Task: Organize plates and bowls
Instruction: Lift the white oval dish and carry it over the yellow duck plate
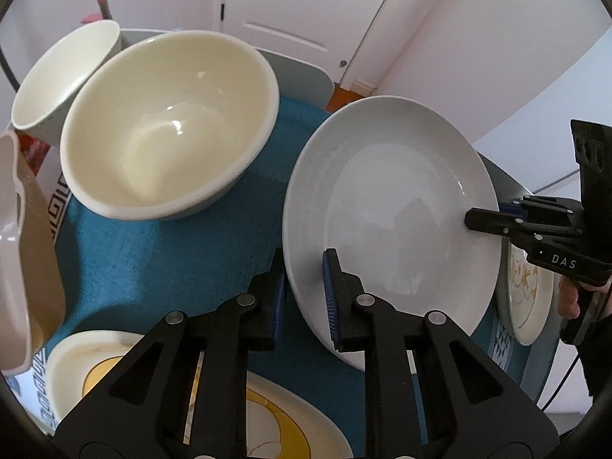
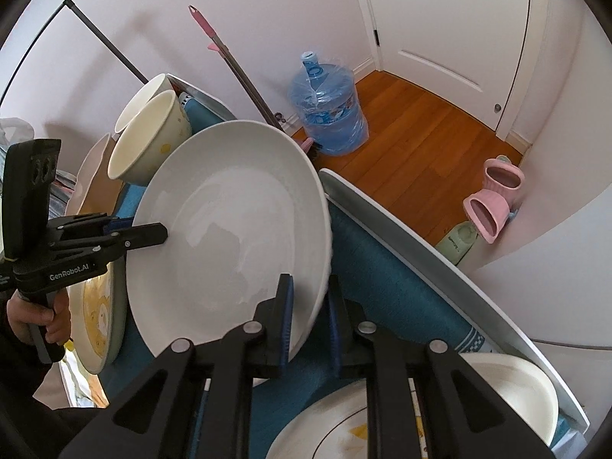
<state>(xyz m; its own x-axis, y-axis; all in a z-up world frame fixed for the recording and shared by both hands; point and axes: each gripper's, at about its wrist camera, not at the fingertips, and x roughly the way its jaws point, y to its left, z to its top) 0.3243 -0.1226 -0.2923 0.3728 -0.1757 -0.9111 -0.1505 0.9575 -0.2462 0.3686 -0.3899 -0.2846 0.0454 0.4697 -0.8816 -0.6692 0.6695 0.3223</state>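
Clamping opposite rims of the white plate (image 1: 390, 206), seemingly tilted: left gripper (image 1: 306, 298), right gripper (image 2: 310, 319).

The big white plate (image 1: 390, 206) fills the middle of the table. A large cream bowl (image 1: 168, 126) and a small bowl (image 1: 65, 76) block the far left side. Plates with yellow on them (image 1: 267, 428) crowd the near edge. Between the cream bowl and the white plate runs a bare strip of blue cloth (image 1: 191, 260), wide enough to pass.

yellow-patterned plate (image 1: 267, 413): half hidden by arms | pink dish (image 1: 15, 252): edge-cropped
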